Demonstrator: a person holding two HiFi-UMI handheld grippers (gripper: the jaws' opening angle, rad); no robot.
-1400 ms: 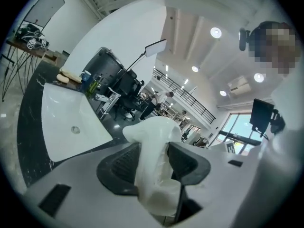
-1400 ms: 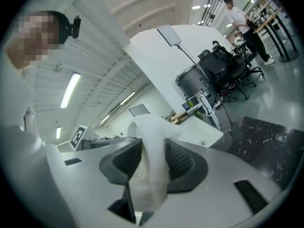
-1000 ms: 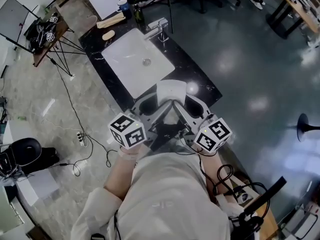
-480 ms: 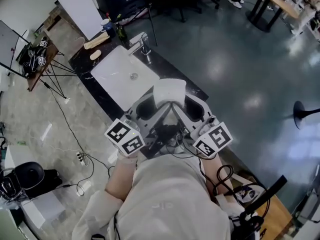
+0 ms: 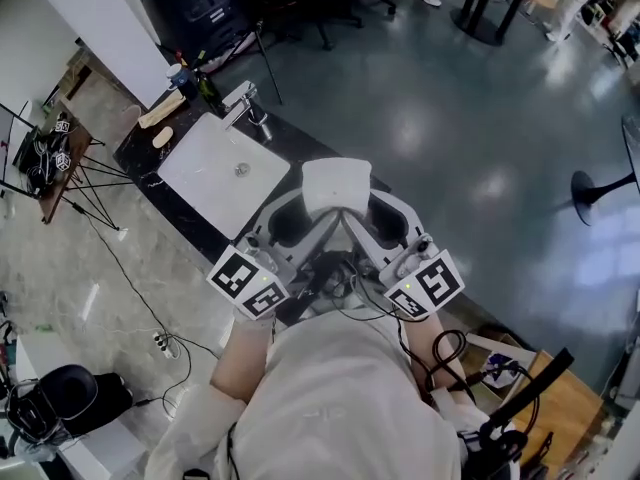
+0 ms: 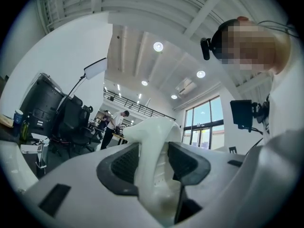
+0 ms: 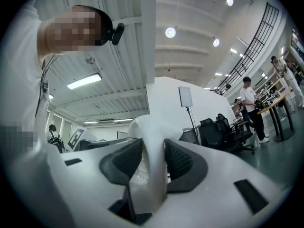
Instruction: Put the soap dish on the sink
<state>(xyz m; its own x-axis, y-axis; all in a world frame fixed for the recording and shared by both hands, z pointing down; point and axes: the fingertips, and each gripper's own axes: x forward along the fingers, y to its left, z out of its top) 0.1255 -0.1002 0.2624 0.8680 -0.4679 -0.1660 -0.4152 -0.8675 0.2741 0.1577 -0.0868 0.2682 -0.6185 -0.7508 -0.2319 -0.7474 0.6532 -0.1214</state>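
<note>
Both grippers carry a white soap dish [image 5: 336,185] in the air, in front of the person's chest. My left gripper [image 5: 303,211] is shut on the dish's left rim, and my right gripper [image 5: 368,211] is shut on its right rim. The left gripper view shows the white rim [image 6: 153,156] pinched between the dark pads [image 6: 124,164]. In the right gripper view the rim [image 7: 151,161] sits the same way between the pads [image 7: 179,161]. The white sink [image 5: 216,175] is set in a black counter [image 5: 150,185], below and to the left of the dish.
A faucet [image 5: 245,104] stands at the sink's far edge, with a dark bottle [image 5: 205,89] and a wooden board [image 5: 160,112] beside it. A small table with a tripod [image 5: 47,156] stands left of the counter. Cables [image 5: 165,343] lie on the floor.
Both grippers and the dish have risen together. In the head view the sink and counter have slid toward the upper left and look smaller. Both grips are unchanged.
</note>
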